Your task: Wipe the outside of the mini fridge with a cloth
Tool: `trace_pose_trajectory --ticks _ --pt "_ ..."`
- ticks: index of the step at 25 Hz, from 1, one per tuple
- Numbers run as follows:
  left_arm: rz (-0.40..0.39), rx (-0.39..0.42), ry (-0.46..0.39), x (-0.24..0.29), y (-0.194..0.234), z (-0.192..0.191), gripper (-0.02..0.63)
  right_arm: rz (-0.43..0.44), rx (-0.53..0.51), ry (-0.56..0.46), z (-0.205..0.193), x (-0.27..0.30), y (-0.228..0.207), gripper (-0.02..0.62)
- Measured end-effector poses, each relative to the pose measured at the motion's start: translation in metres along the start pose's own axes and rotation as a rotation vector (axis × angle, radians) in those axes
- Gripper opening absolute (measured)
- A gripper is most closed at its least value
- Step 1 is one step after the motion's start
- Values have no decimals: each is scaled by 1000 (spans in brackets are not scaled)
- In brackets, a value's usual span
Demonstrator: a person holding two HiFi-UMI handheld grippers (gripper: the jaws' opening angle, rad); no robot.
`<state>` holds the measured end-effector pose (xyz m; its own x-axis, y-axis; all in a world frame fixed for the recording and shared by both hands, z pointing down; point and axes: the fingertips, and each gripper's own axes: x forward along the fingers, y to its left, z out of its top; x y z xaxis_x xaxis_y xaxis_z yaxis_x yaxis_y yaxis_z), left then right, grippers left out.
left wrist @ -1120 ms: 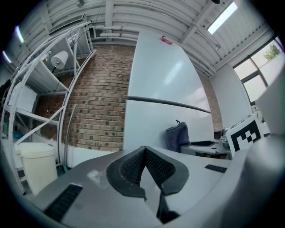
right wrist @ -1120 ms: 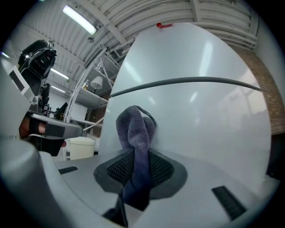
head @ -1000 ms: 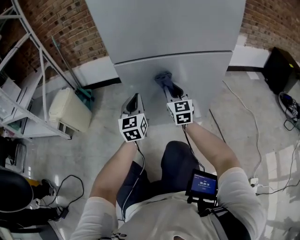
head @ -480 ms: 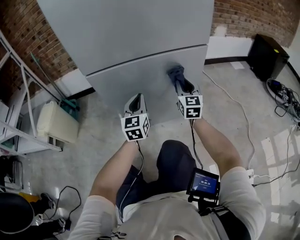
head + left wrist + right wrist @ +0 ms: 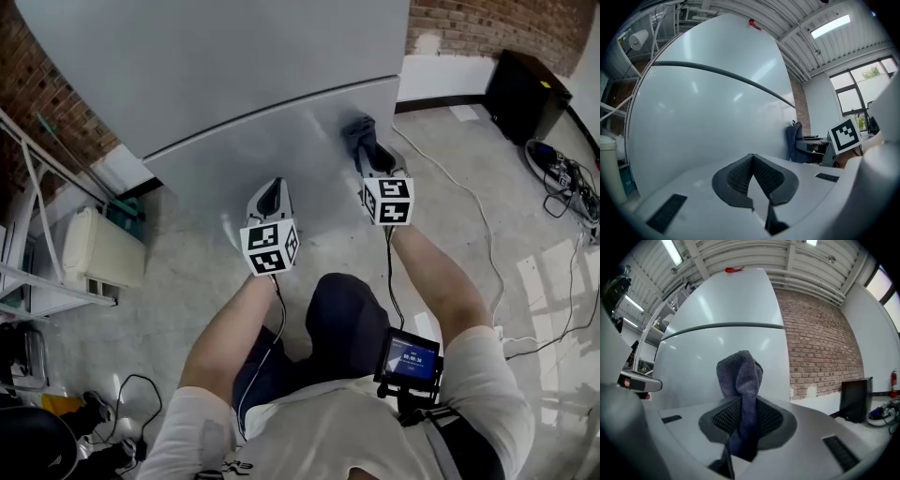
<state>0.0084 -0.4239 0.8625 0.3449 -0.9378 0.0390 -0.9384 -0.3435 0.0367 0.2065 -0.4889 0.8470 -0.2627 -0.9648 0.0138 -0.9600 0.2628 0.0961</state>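
Grey terry cloth (image 5: 740, 373) stands bunched and upright out of the right gripper (image 5: 740, 420), whose jaws are closed tight on its lower end; in the head view the right gripper (image 5: 364, 141) presses the cloth (image 5: 356, 126) against the fridge (image 5: 262, 75), on the lower door just under the seam (image 5: 281, 101). The left gripper (image 5: 752, 171) has its ribbed black pads (image 5: 736, 176) brought together with nothing between them, and the left gripper (image 5: 272, 194) hangs lower, just short of the bottom of the same door. Since a second ago the cloth has travelled along the lower door towards the fridge's right edge and now sits near it, while the left gripper has kept its place below and to the left. Both gripper views show the fridge (image 5: 708, 117) as a smooth, glossy pale-grey face with rounded corners, the dark seam (image 5: 722, 326) across it and a small red thing (image 5: 733, 269) on top. Right of it runs a brick wall (image 5: 815, 348) with a white base, a black box (image 5: 525, 89) on the floor (image 5: 450, 169) and cables (image 5: 562, 178) beside it. To the left stand a cream can (image 5: 98, 248) and a white metal rack (image 5: 28, 234). A small screen (image 5: 409, 357) hangs at the person's chest.
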Motion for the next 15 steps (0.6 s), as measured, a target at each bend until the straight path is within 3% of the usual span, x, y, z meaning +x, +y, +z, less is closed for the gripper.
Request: trace_pose_trajectory --ticks 7,15 --pt "24 -10 -3 -10 12 -3 4 18 37 -3 2 -7 14 86" --pt "103 -46 -20 -54 58 -10 5 220 -32 -11 3 -10 130 86"
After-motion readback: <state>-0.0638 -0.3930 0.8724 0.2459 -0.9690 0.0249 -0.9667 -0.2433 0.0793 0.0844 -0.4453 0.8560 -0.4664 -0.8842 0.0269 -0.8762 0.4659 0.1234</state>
